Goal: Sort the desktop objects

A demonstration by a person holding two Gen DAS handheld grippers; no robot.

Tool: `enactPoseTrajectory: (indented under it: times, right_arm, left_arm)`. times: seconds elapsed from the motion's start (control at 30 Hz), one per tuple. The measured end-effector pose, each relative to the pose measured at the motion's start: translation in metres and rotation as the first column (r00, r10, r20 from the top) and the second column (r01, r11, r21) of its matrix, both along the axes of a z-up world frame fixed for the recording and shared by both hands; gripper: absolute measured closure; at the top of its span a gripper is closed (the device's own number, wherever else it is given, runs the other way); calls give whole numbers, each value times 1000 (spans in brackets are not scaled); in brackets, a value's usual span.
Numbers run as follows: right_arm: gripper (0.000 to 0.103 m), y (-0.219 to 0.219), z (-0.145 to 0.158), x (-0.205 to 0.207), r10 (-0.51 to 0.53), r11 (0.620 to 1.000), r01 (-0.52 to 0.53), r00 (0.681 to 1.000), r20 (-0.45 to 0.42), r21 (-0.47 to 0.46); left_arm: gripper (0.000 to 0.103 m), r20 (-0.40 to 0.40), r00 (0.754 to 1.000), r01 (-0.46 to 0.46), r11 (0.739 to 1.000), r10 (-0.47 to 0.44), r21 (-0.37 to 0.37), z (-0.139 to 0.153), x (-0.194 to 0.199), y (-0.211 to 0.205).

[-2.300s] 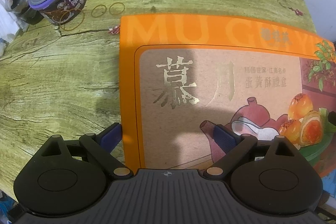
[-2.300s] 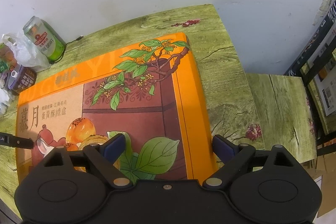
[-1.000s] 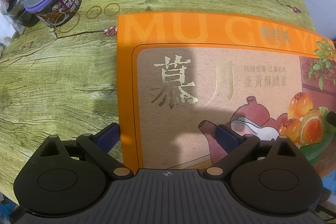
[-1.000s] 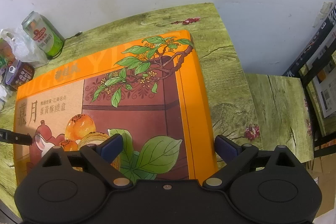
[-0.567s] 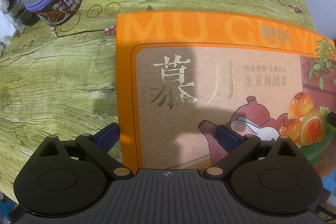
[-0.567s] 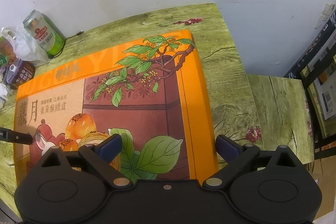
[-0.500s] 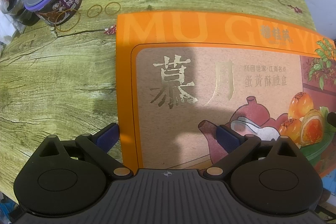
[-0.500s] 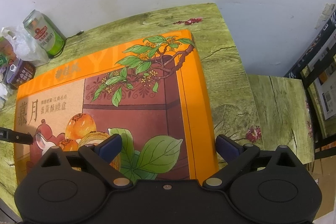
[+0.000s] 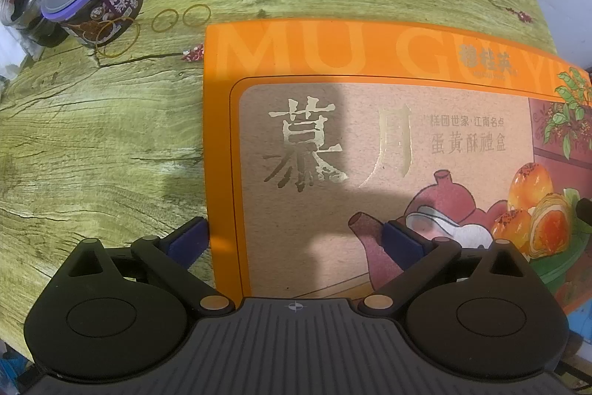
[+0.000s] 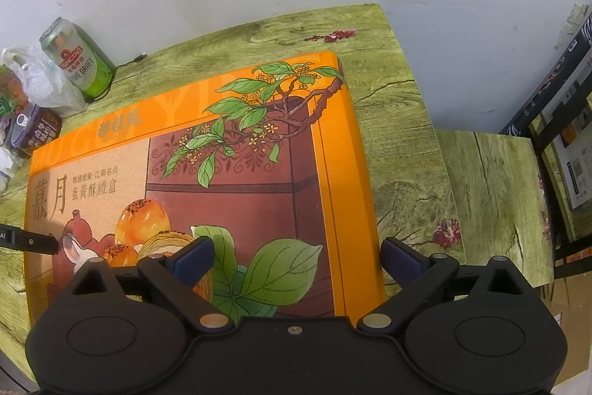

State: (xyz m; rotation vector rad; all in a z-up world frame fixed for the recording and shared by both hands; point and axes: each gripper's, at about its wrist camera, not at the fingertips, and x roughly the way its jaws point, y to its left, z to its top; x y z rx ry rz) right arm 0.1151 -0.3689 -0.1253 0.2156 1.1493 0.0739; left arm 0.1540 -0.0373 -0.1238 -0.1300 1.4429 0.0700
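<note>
The orange gift box (image 9: 388, 150) lies flat on the table (image 9: 92, 143), filling centre frame; the left gripper (image 9: 296, 239) and right gripper (image 10: 296, 256) each straddle a near corner, fingers spread, gripping nothing; advise keeping both level and moving together, clear of the can (image 10: 77, 58) at upper left.

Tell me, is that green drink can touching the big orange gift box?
Apart. The right wrist view shows the green drink can standing near the wall, with a strip of bare green wood-grain table between it and the flat orange gift box.

Large orange gift box (image 9: 370, 150), lid closed, flat on table (image 9: 92, 143)
</note>
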Motion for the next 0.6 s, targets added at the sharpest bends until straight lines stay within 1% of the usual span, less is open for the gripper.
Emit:
enactPoseTrajectory:
  times: [0.3, 0.6]
  right_arm:
    - [3, -3, 0, 0, -19, 1000, 19, 1000, 4, 17]
    - [5, -12, 5, -4, -46, 997, 45, 999, 25, 57]
  left_arm:
    - [2, 10, 1000, 8, 1000, -8, -12, 1, 0, 1]
    - [2, 64, 998, -24, 997, 28, -68, 7, -8, 12]
